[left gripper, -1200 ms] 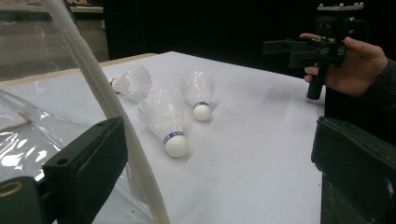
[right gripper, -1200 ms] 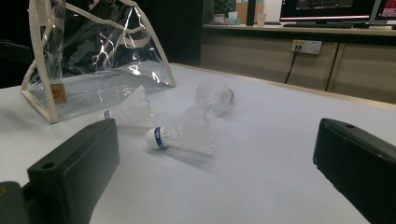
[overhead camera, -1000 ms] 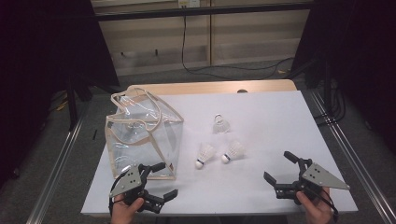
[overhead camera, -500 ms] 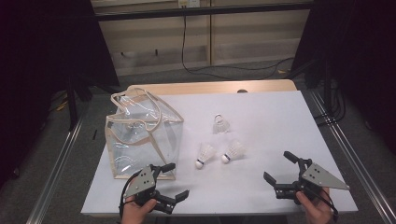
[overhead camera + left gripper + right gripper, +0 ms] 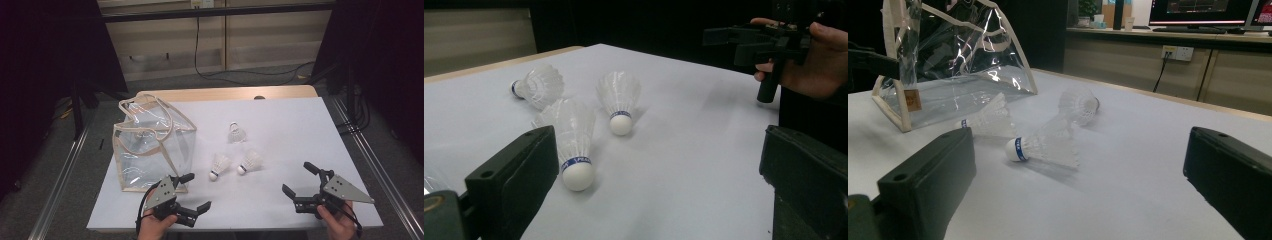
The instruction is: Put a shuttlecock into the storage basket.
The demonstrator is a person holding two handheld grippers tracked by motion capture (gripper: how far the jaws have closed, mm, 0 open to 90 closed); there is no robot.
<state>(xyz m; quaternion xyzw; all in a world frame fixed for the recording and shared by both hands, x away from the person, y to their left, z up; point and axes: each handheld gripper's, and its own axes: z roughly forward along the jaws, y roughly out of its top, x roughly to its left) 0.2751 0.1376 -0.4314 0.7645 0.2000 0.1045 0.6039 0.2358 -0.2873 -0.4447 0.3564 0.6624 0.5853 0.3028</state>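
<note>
Left claw point(image 5: 191, 192) gapes wide near the closest shuttlecock point(image 5: 219, 165).

Three white shuttlecocks lie just right of one clear plastic bag point(image 5: 152, 145): a near-left shuttlecock point(image 5: 219, 165), a near-right shuttlecock point(image 5: 249, 162) and a far shuttlecock point(image 5: 236, 133). Two handheld grippers: left gripper point(image 5: 196, 192), right gripper point(image 5: 298, 180).
</note>
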